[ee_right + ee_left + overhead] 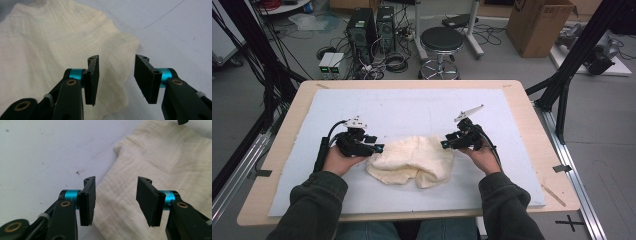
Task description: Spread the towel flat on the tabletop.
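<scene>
A crumpled cream cloth [412, 160] lies on the white mat [412, 102], near the front middle. My left gripper [379, 148] sits at the cloth's left edge, my right gripper [444, 144] at its right edge, both pointing inward. In the left gripper view the left gripper [117, 182] stands open above the cloth [162, 157], whose edge runs under the left jaw. The right gripper view has the right gripper [117, 60] open too, over a rounded corner of the cloth [50, 45]. Neither pair of pads presses on the fabric.
The mat covers most of a wooden table [532, 115]. A thin wooden stick [553, 194] lies at the front right corner. Beyond the table stand a black stool [442, 40], computer towers [362, 25], a cardboard box [537, 25] and black frame struts [572, 55].
</scene>
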`<control>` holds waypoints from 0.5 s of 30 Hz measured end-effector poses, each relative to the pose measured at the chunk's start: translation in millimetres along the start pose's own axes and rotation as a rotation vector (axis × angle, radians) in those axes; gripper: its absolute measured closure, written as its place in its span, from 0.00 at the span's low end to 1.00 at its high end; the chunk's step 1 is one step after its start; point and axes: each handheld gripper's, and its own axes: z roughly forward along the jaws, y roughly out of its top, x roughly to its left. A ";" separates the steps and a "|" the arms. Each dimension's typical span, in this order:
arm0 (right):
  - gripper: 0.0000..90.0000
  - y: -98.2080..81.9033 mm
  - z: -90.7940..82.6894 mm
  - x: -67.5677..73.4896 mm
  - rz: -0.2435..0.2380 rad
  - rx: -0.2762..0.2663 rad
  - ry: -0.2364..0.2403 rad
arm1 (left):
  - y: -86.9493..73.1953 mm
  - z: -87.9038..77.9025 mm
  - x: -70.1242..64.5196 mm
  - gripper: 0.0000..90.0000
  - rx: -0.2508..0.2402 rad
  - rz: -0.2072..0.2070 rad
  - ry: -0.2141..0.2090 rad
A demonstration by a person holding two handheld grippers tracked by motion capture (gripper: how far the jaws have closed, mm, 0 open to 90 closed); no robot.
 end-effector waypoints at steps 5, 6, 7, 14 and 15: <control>0.73 0.4 13.7 -1.5 -0.010 0.055 -0.005 | -3.4 14.0 11.3 0.50 0.031 -0.043 0.023; 0.85 1.1 17.4 -1.0 -0.031 0.074 -0.007 | -4.6 16.5 13.8 0.59 0.039 -0.045 0.013; 0.89 1.6 18.4 -0.3 -0.045 0.079 -0.016 | -5.6 18.1 14.4 0.72 0.042 -0.043 -0.007; 0.96 4.9 14.7 0.3 -0.049 0.054 -0.038 | -1.8 12.6 11.0 0.97 0.018 0.006 -0.006; 0.96 7.9 9.9 1.4 -0.058 0.030 -0.056 | -0.7 9.4 10.7 0.97 -0.003 -0.004 0.004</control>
